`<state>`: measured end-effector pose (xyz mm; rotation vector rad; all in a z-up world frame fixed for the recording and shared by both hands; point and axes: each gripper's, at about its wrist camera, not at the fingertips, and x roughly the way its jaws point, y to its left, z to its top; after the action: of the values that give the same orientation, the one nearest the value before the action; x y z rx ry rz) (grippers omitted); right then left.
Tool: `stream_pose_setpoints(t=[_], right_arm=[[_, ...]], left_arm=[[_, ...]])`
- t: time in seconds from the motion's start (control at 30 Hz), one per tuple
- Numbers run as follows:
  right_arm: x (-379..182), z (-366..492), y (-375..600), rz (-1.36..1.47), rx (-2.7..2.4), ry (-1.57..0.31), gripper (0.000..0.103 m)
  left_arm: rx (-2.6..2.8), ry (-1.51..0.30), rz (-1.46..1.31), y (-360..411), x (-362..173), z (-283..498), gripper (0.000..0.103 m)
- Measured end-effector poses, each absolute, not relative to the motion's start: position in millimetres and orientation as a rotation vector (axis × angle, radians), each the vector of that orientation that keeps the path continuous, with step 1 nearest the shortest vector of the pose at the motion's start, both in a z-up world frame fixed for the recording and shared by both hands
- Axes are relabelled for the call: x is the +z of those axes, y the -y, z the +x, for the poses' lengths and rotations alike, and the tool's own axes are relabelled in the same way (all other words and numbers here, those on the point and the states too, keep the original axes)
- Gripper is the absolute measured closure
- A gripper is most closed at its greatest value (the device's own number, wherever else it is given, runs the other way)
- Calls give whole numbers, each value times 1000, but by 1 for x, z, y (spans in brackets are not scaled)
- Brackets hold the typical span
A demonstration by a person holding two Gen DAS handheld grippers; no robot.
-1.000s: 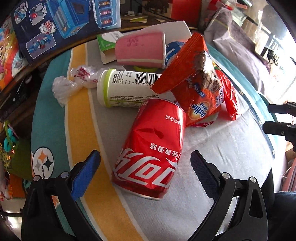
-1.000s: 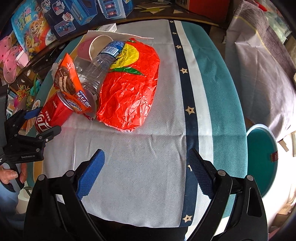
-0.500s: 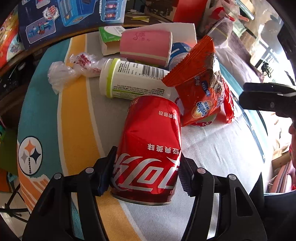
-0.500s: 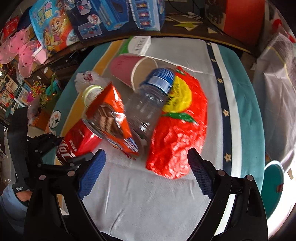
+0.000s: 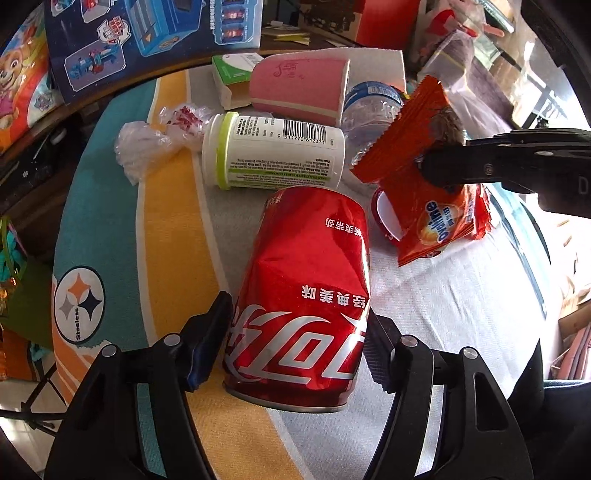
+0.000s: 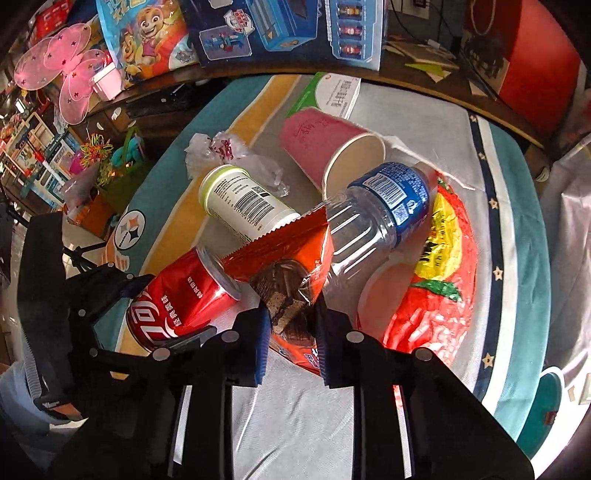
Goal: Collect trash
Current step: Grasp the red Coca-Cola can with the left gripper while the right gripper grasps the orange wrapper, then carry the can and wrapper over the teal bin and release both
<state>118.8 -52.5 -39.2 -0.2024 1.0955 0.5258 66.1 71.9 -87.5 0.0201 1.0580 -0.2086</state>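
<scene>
A dented red cola can (image 5: pixel 306 288) lies on its side on the table; my left gripper (image 5: pixel 299 332) is shut on its lower end. It also shows in the right wrist view (image 6: pixel 177 299). My right gripper (image 6: pixel 290 328) is shut on an orange snack wrapper (image 6: pixel 288 266), which shows in the left wrist view (image 5: pixel 417 155) just right of the can. A white tub (image 5: pixel 273 151), a pink paper cup (image 5: pixel 299 88), a clear plastic bottle (image 6: pixel 373 221) and a red-and-yellow crumpled bag (image 6: pixel 439 277) lie around them.
A crumpled clear plastic bag (image 5: pixel 147 147) and a green-and-white carton (image 5: pixel 236 74) lie at the far left of the pile. Toy boxes (image 6: pixel 288 29) line the back edge. A teal round lid (image 6: pixel 546 402) sits off the table's right side.
My left gripper closed on the can. My right gripper moved left and forward to the pile and shut on the orange snack wrapper.
</scene>
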Motion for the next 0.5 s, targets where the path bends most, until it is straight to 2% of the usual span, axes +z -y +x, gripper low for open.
stream_pose_setpoints(t=[0.1, 0.17, 0.5], right_arm=[[-32, 110, 60, -199, 521, -1082, 85], [-28, 105, 66, -190, 515, -1071, 85], [-10, 82, 111, -155, 469, -1038, 85]], left_arm=[[-213, -1058, 13, -70, -87, 65, 37], [-207, -1057, 11, -68, -85, 64, 42], [-140, -997, 69, -54, -53, 36, 42]])
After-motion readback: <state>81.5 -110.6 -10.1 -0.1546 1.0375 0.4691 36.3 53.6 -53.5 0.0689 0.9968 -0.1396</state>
